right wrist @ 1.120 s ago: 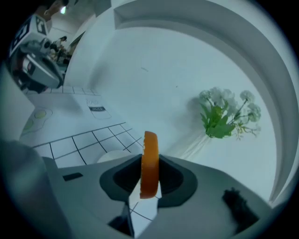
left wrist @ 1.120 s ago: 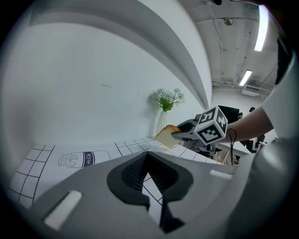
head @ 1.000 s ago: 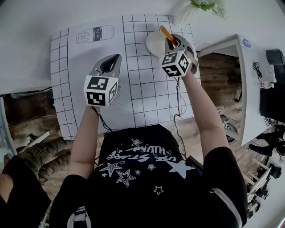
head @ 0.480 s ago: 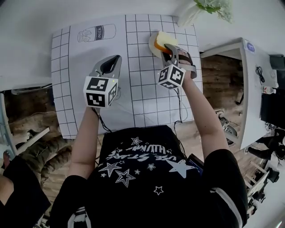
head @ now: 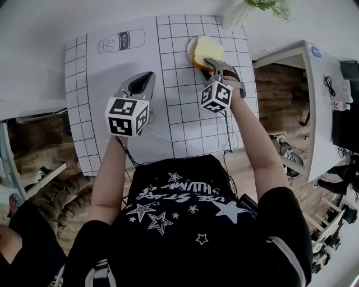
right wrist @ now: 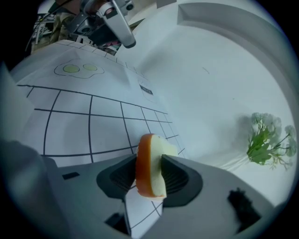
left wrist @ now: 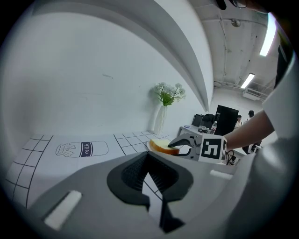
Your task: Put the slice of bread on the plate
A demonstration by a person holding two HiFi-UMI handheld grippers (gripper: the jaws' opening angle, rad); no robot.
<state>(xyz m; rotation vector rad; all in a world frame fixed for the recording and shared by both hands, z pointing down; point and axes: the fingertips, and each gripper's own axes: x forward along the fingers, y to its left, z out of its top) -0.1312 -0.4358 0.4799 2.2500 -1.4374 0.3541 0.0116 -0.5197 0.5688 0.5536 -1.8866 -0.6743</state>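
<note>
Right gripper (head: 208, 61): jaws had just been opening, released | slice of bread (right wrist: 148, 163): between its jaws, on the plate (head: 190, 47) | left gripper (left wrist: 154, 196): clenched, empty, bread well ahead to its right

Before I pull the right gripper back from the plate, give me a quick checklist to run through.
1. Bread slice resting on the plate: ok.
2. Right gripper letting go: ok; its jaws have just been opening, with the slice between them.
3. Slice free of both pads: cannot tell.
4. Left gripper shut, empty, away from the plate: ok.
5. Vase behind the plate clear of the gripper: ok.
</note>
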